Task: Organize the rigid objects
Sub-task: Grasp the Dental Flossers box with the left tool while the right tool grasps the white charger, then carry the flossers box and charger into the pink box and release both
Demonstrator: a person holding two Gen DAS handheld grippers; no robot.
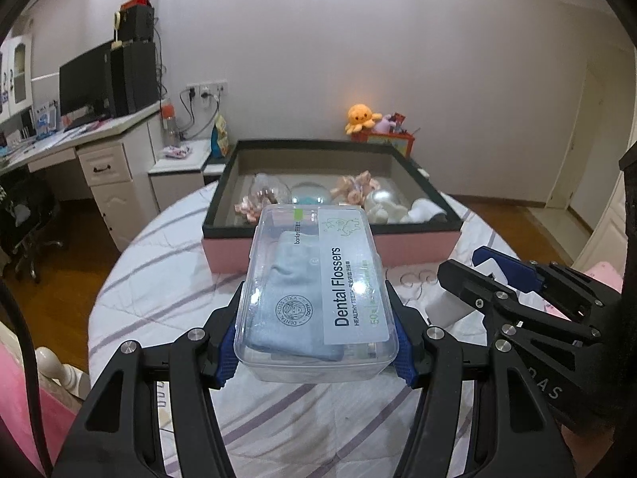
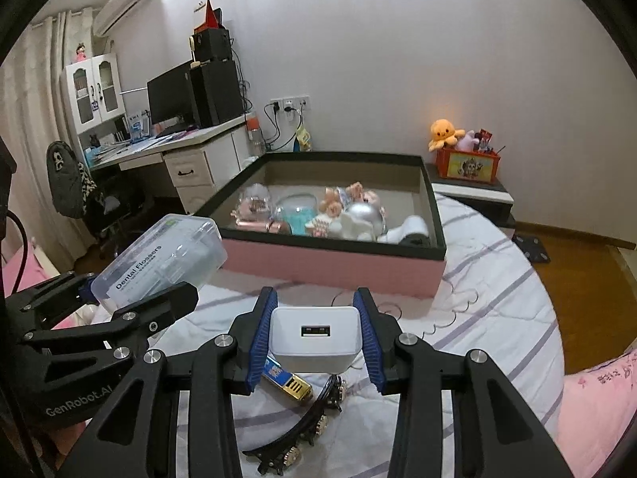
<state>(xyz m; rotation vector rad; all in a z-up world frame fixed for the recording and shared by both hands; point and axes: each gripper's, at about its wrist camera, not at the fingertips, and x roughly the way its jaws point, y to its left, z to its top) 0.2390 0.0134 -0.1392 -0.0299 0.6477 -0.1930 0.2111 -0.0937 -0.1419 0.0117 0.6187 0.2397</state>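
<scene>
My left gripper [image 1: 314, 342] is shut on a clear plastic box [image 1: 314, 290] labelled Dental Flossers, held above the striped bedcover. The same clear box [image 2: 159, 259] shows at the left of the right wrist view in the left gripper [image 2: 131, 298]. My right gripper [image 2: 316, 338] is shut on a white USB charger [image 2: 316, 338], its port facing the camera; that right gripper [image 1: 477, 279] also appears at the right of the left wrist view. Ahead stands a pink tray box with a black rim [image 1: 418, 243] [image 2: 334, 267] holding several small items.
Under the right gripper lie a black hair clip with studs [image 2: 306, 426] and a small blue and gold lighter-like item [image 2: 286, 382] on the cover. A desk with a monitor [image 1: 87, 83] stands left. A red toy bin with a yellow plush [image 2: 467, 163] sits at the back right.
</scene>
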